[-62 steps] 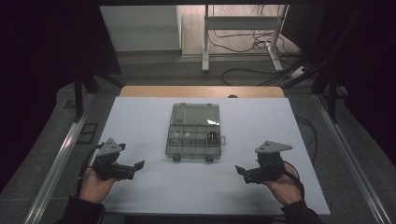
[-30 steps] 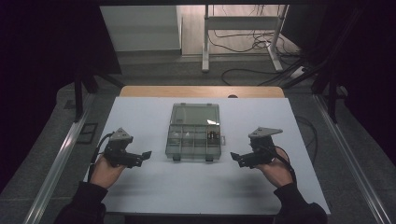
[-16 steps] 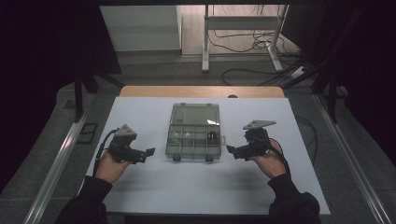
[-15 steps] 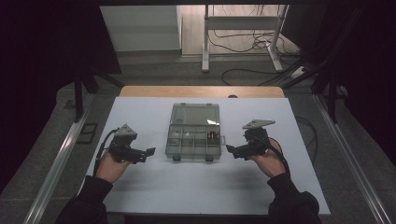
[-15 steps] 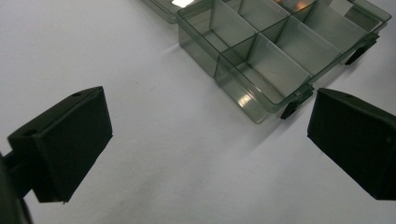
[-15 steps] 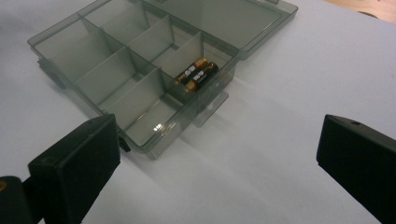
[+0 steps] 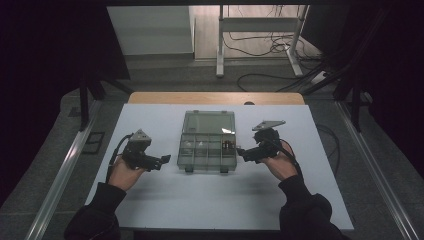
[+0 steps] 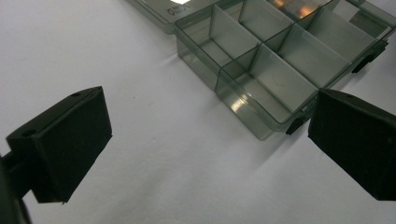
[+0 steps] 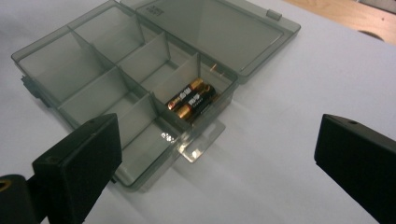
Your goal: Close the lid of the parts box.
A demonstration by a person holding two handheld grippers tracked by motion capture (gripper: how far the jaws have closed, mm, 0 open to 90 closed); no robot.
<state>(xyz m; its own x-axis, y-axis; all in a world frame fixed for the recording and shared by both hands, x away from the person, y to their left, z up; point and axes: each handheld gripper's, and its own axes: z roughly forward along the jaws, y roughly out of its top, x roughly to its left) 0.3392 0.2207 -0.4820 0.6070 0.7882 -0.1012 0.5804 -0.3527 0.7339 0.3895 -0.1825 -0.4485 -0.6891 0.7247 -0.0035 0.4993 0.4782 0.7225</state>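
We find a clear grey plastic box (image 7: pixel 207 146) lying at the middle of the white table (image 7: pixel 165 200), its lid (image 7: pixel 209 122) folded flat back on the far side and its divided tray facing up. Our left gripper (image 7: pixel 161 161) is held just off the box's left edge, apart from it, with its jaws spread wide and nothing between them; in the left gripper view the box's near corner (image 8: pixel 261 126) and one black latch tab (image 8: pixel 295 125) sit ahead of the right-hand jaw. Our right gripper (image 7: pixel 242 152) stands close to the box's right edge, likewise gaping and empty, and we cannot tell from above whether it touches the wall. In the right gripper view two batteries (image 9: pixel 192 100) lie side by side in one compartment on the lid side of the tray; the other compartments that we can see into look empty. We judge the work to be at an early stage: the box stands open and both grippers are brought up to its two sides, but nothing is gripped, the batteries rest in their compartment, and the lid is not closed. Whatever handling of the batteries or the lid is intended appears to be wholly outstanding.
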